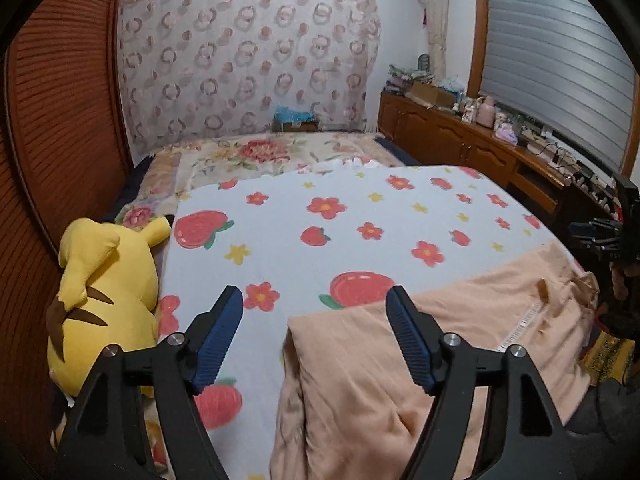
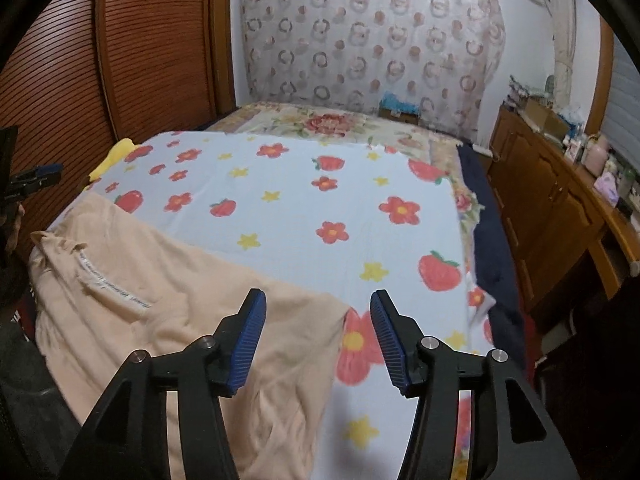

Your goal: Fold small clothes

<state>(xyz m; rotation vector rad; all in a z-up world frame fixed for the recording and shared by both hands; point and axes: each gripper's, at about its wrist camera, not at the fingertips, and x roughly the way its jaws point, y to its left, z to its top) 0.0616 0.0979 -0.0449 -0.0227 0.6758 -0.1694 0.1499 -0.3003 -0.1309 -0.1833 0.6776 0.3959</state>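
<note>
A peach garment (image 1: 420,352) lies spread on the near edge of the bed, on a white sheet printed with strawberries and flowers (image 1: 320,240). A white label shows near its waistband. My left gripper (image 1: 314,300) is open and empty, hovering above the garment's left corner. In the right wrist view the same garment (image 2: 160,340) fills the lower left. My right gripper (image 2: 318,306) is open and empty above the garment's right corner. The other gripper shows at the far left edge (image 2: 32,180).
A yellow plush toy (image 1: 104,300) lies at the bed's left side by a wooden louvred wardrobe (image 1: 60,140). A cluttered wooden sideboard (image 1: 480,140) runs along the right wall. A floral blanket (image 1: 260,152) covers the far end of the bed.
</note>
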